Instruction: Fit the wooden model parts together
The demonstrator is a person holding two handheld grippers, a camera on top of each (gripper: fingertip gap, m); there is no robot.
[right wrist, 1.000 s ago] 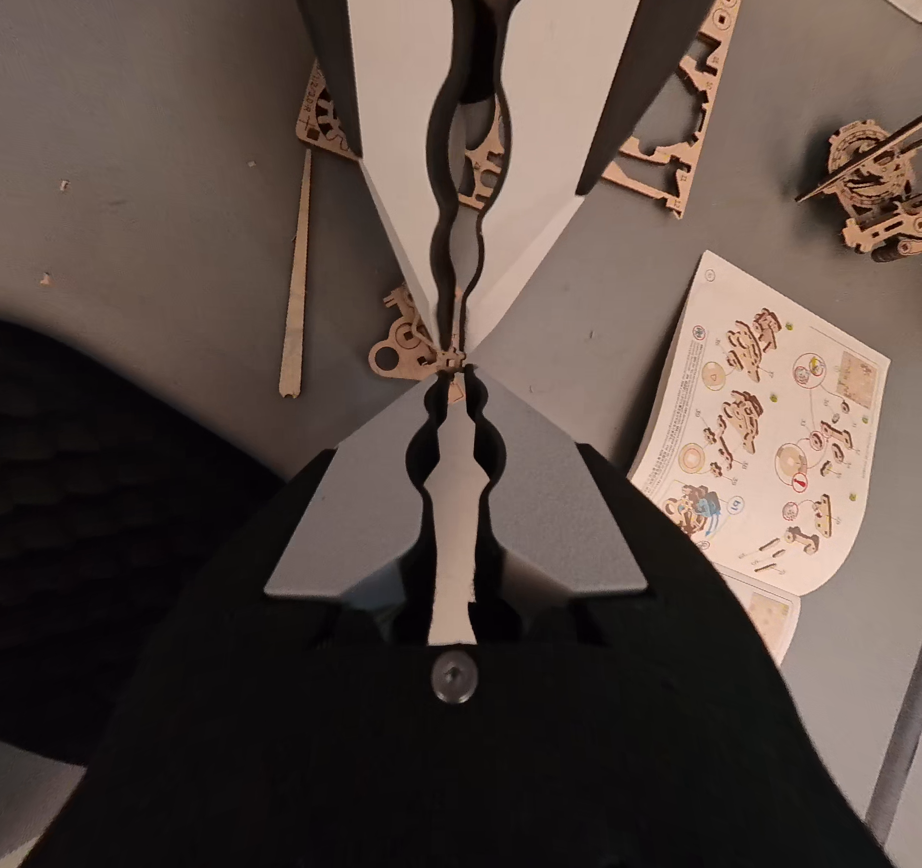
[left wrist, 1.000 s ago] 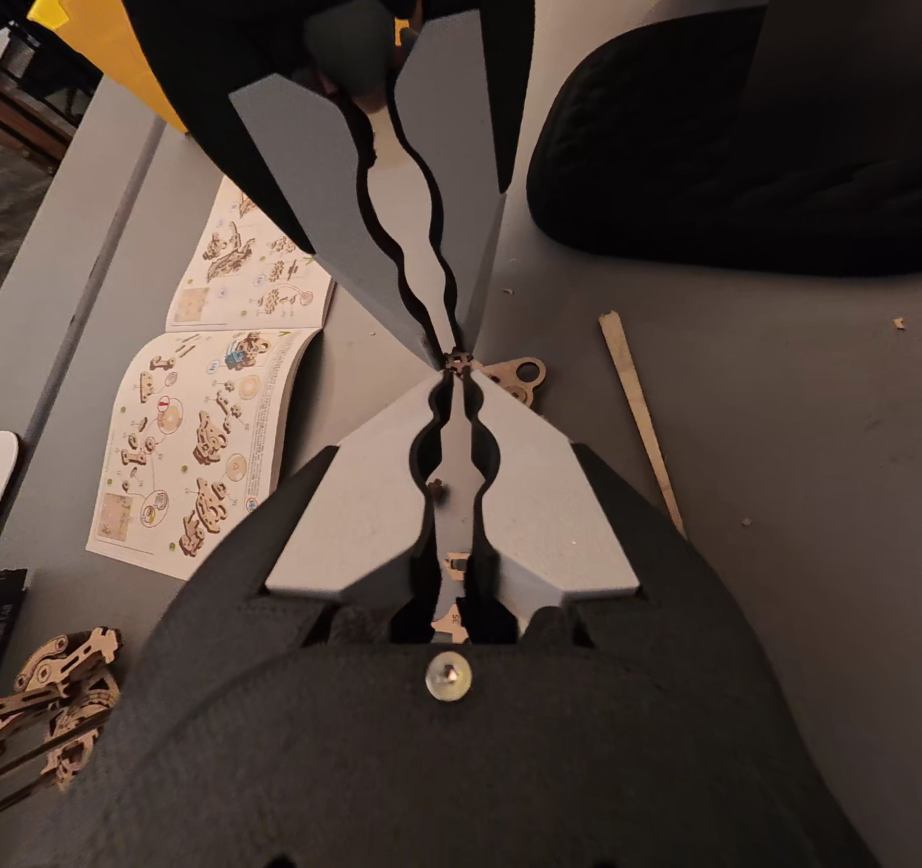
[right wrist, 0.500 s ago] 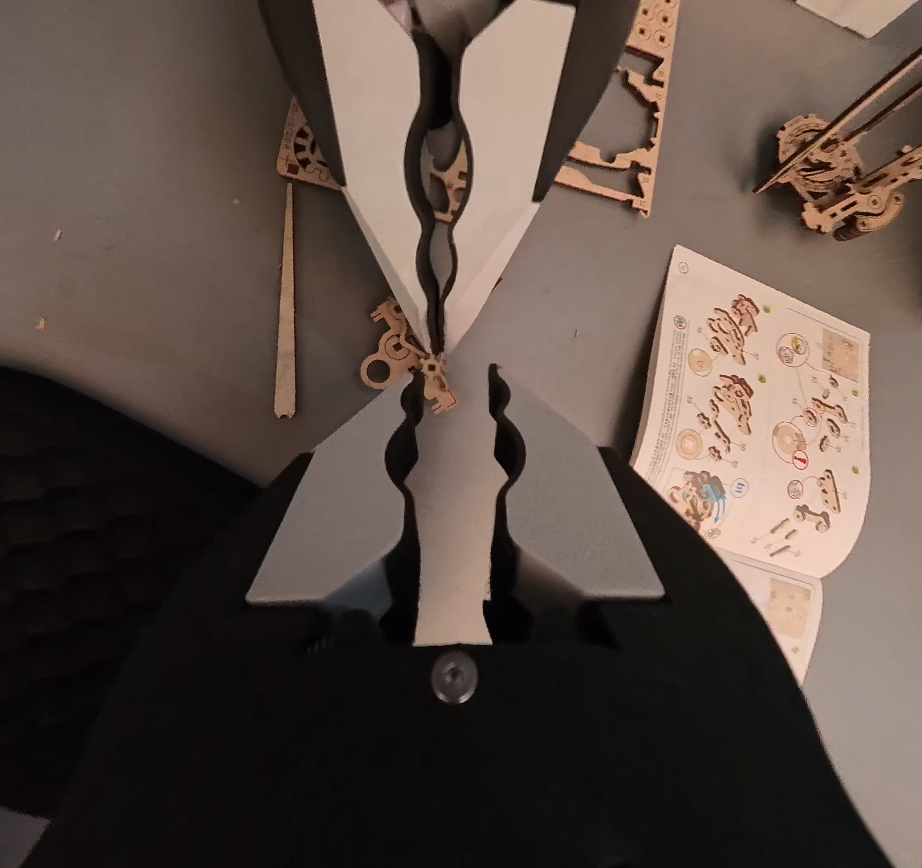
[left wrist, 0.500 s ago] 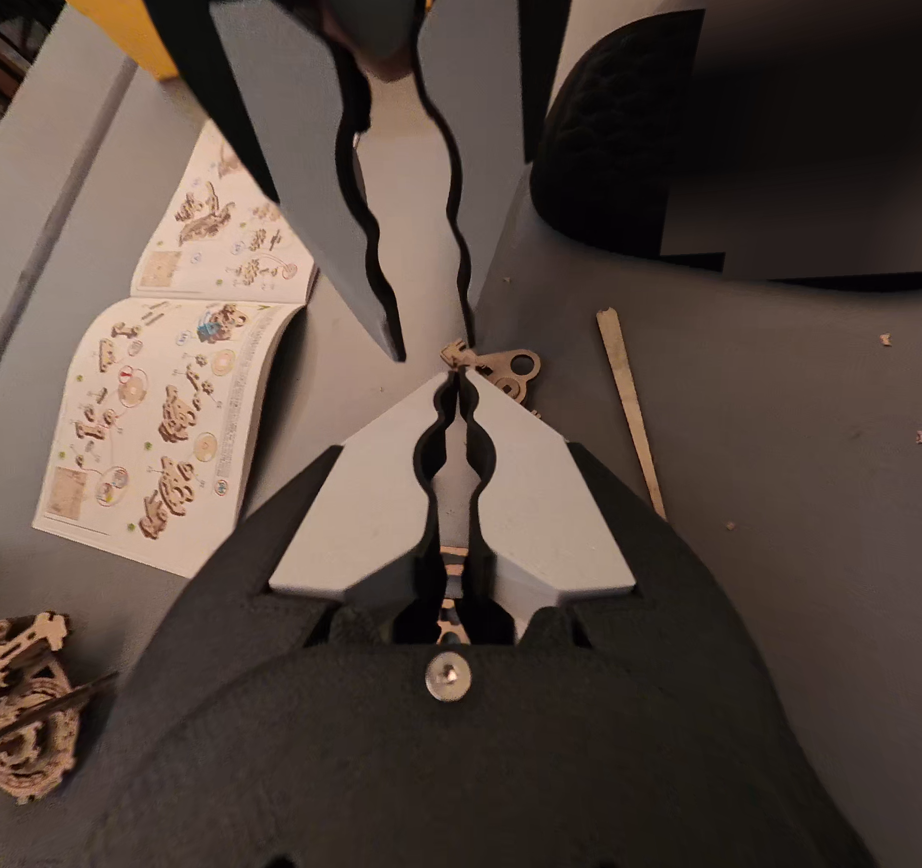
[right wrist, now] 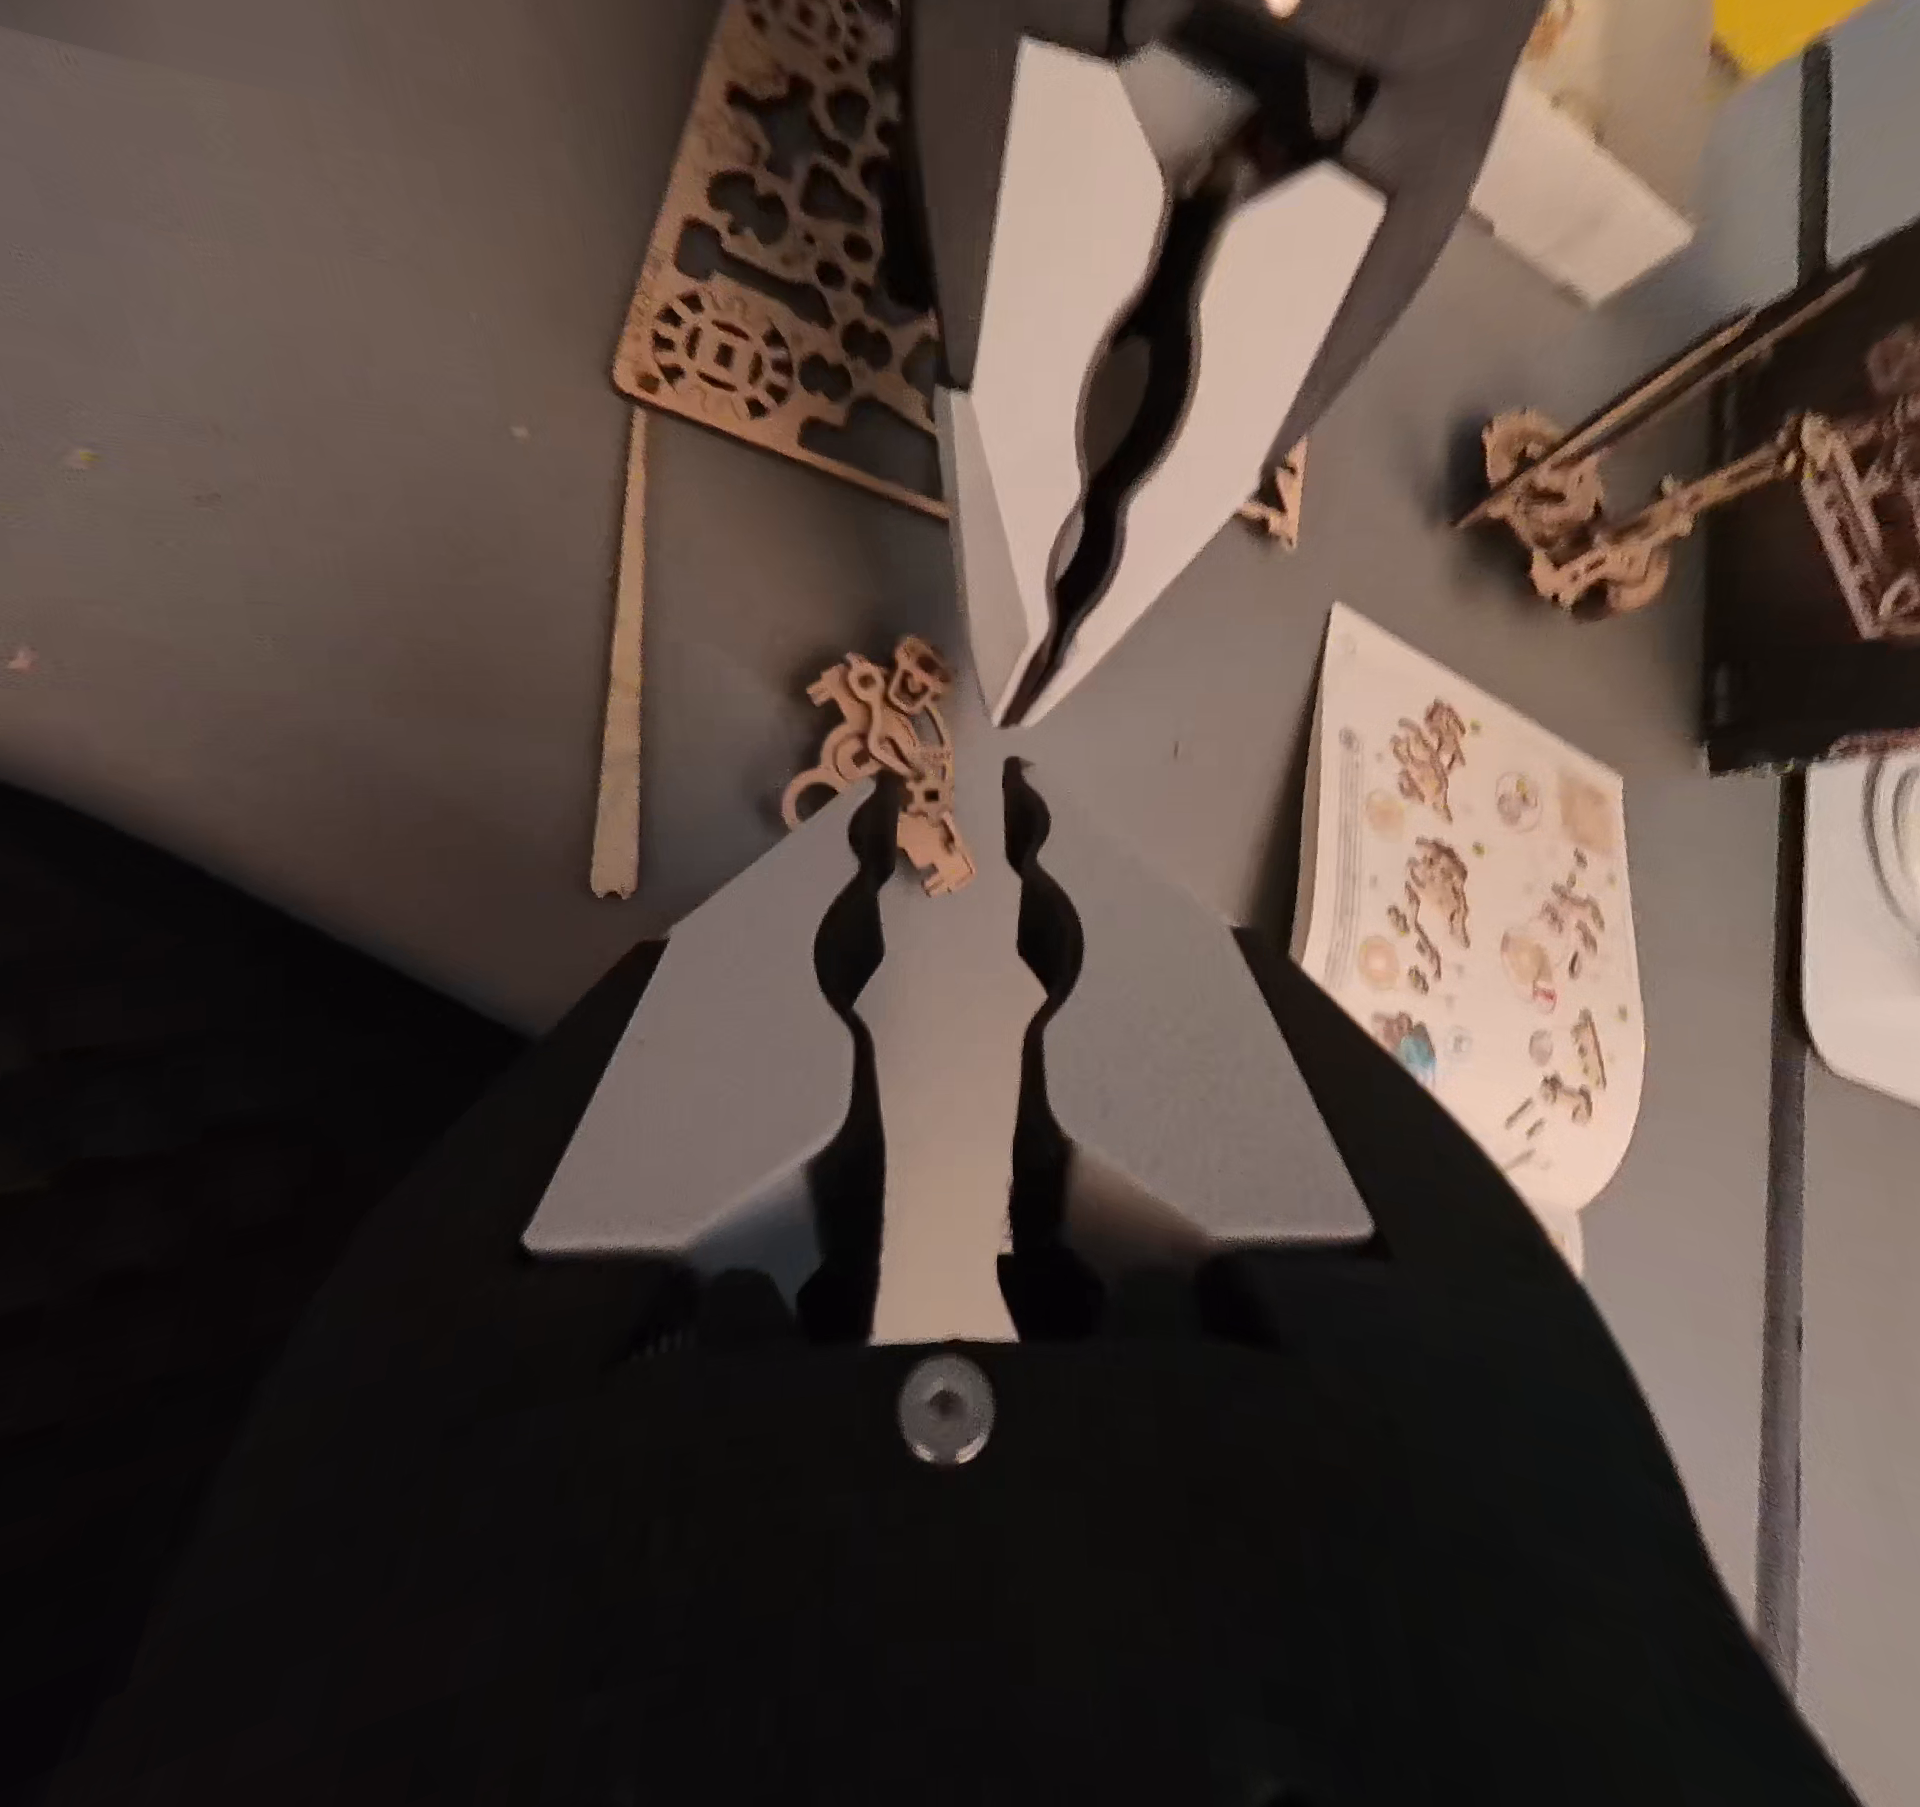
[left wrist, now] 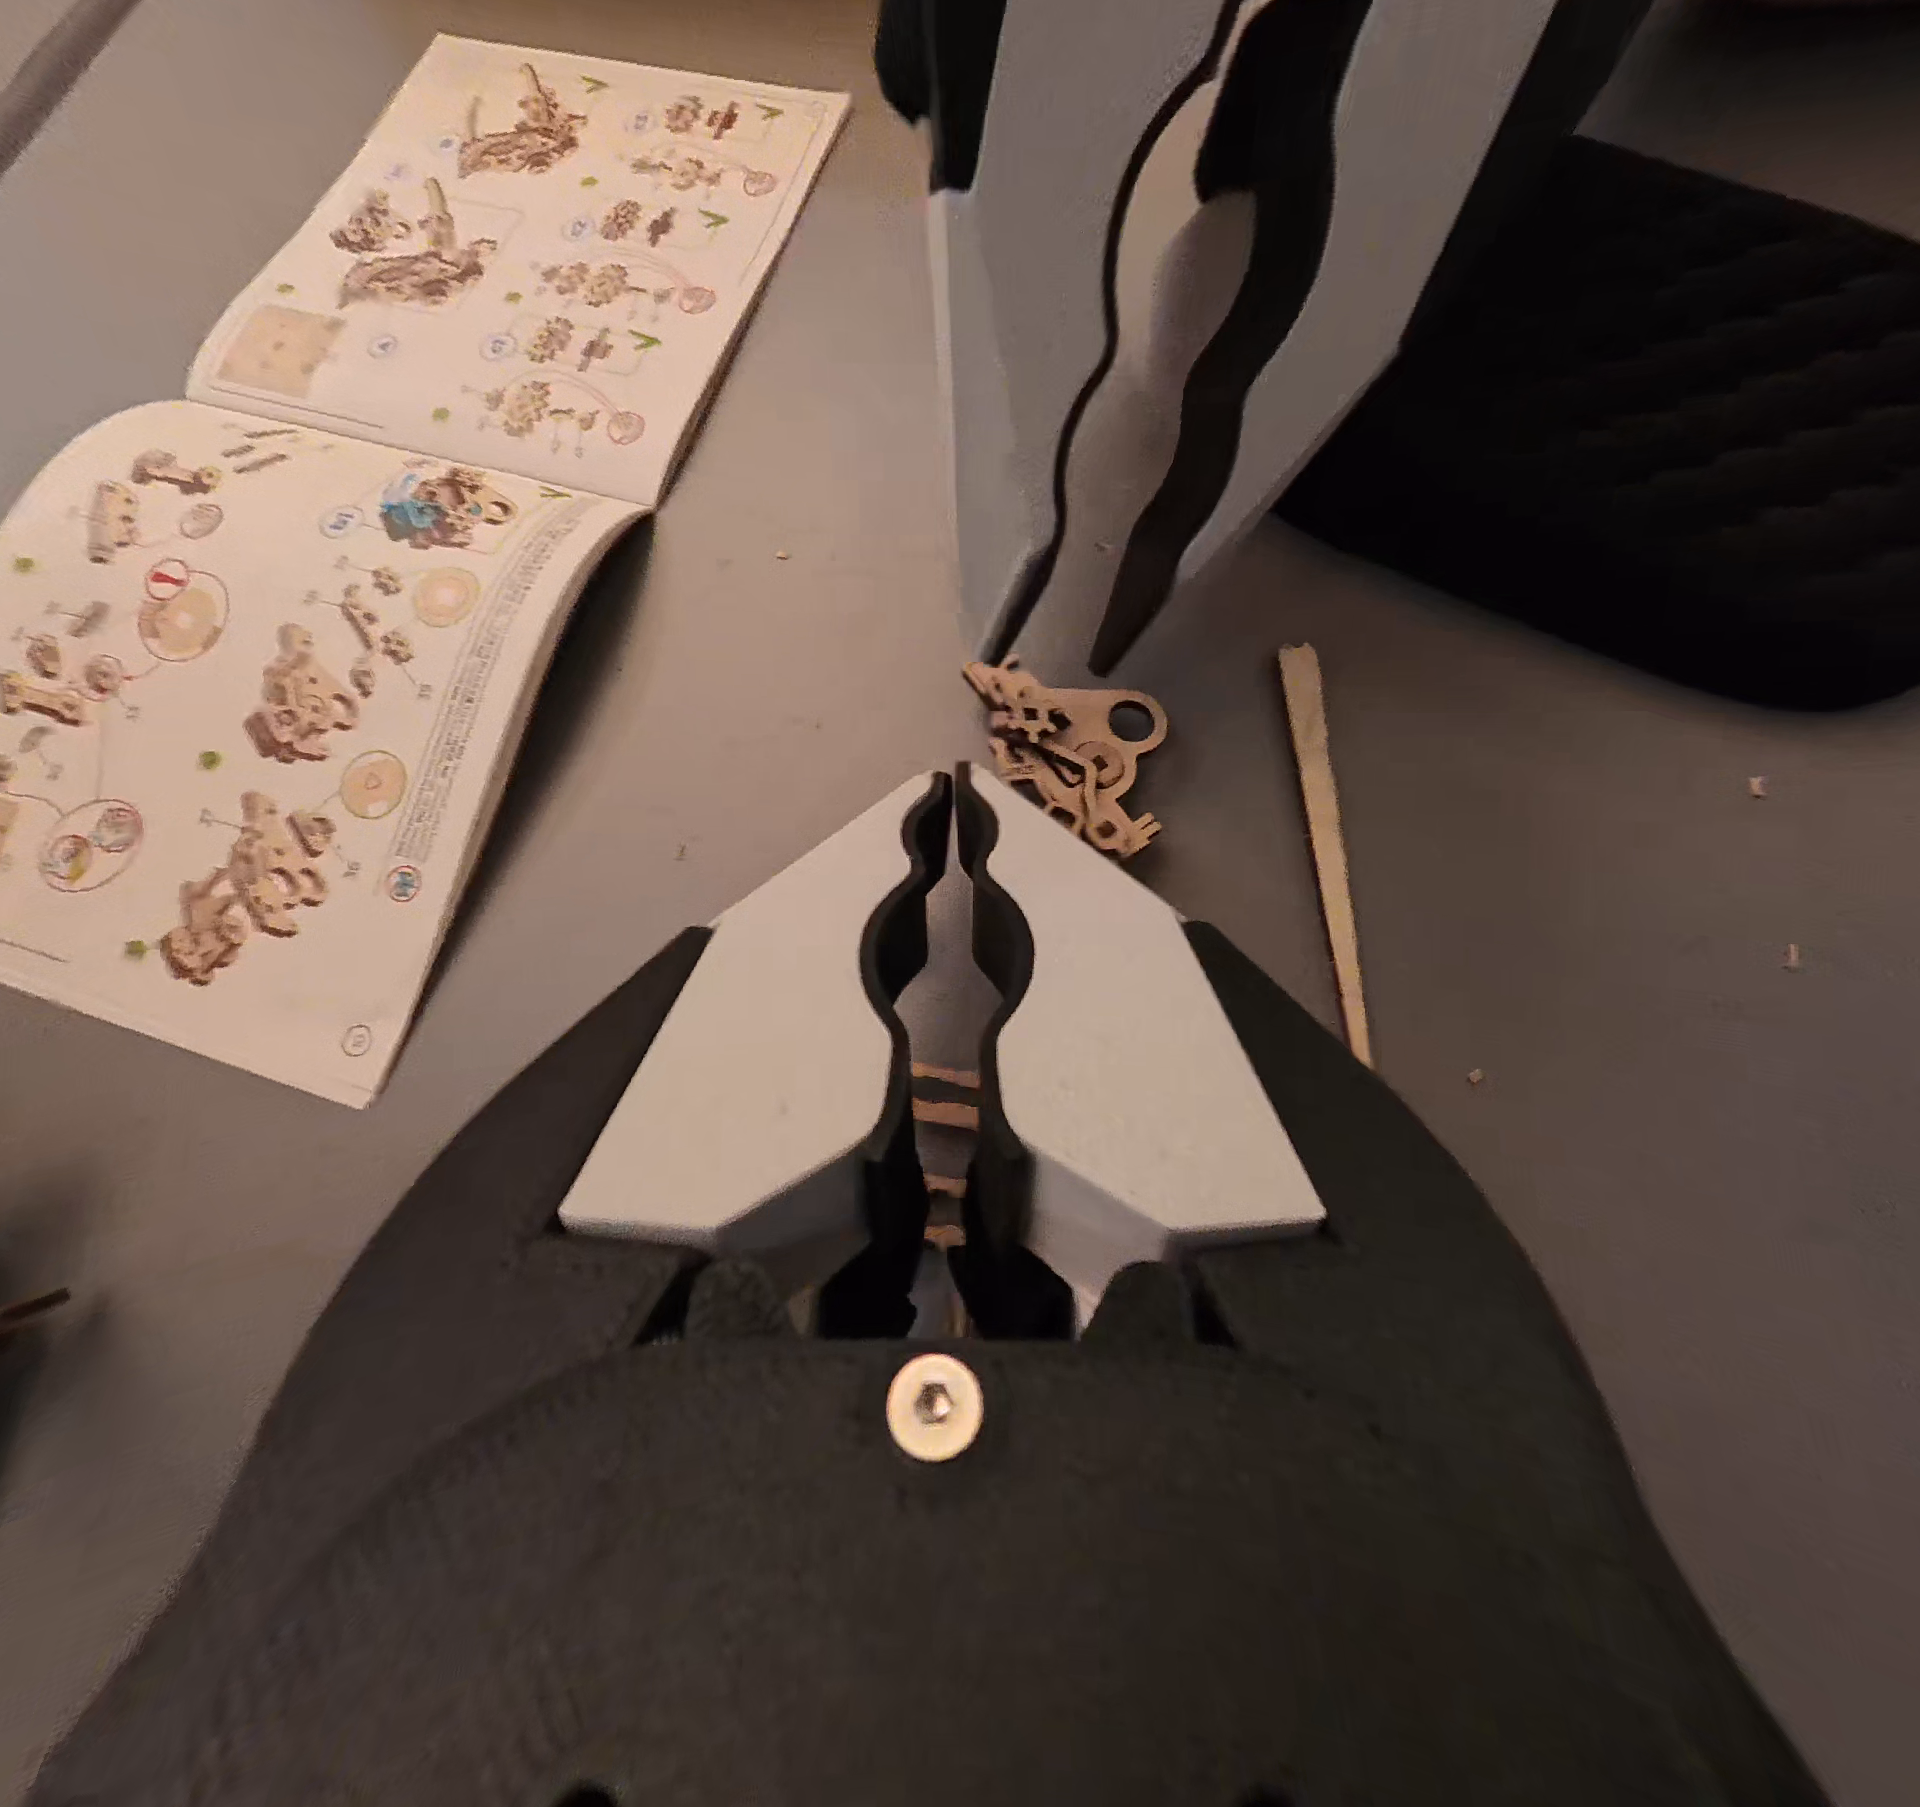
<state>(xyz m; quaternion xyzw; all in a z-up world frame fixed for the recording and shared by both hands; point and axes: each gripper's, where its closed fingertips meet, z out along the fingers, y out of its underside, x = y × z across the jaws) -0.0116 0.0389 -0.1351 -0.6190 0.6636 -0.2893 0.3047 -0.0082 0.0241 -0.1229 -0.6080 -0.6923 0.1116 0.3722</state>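
One small wooden assembly [left wrist: 1070, 755] of laser-cut parts is being left lying flat on the grey table [left wrist: 810, 677], with nothing gripping it. It is being flanked by the two grippers, whose tips are pointing at each other from opposite sides just above it. The left gripper [left wrist: 953, 781] is being held with its jaws pressed together at the tips, and nothing is being clamped between those tips (some pale wooden slats are showing through the gap farther back, but whether they are being held cannot be told). The right gripper [right wrist: 945, 781] is being held with its jaws parted; in the right wrist view the assembly [right wrist: 894, 770] is being partly overlapped by the tip of one jaw, and contact cannot be judged. Seen from the left wrist, the right gripper [left wrist: 1039, 656] is being tilted down so that its tips are hanging just beside the assembly's far end.

Just beside the assembly, a thin wooden stick [left wrist: 1325, 853] is being left flat on the table. Farther off, a punched-out wooden parts sheet [right wrist: 769, 230] is lying behind the left gripper [right wrist: 1013, 713]. An open instruction booklet [left wrist: 343, 531] is being kept spread on the table, well apart from the assembly. A partly built wooden model [right wrist: 1579, 531] is standing beyond the booklet [right wrist: 1475, 936], and a black quilted cushion [left wrist: 1662, 427] is occupying the table's other side.
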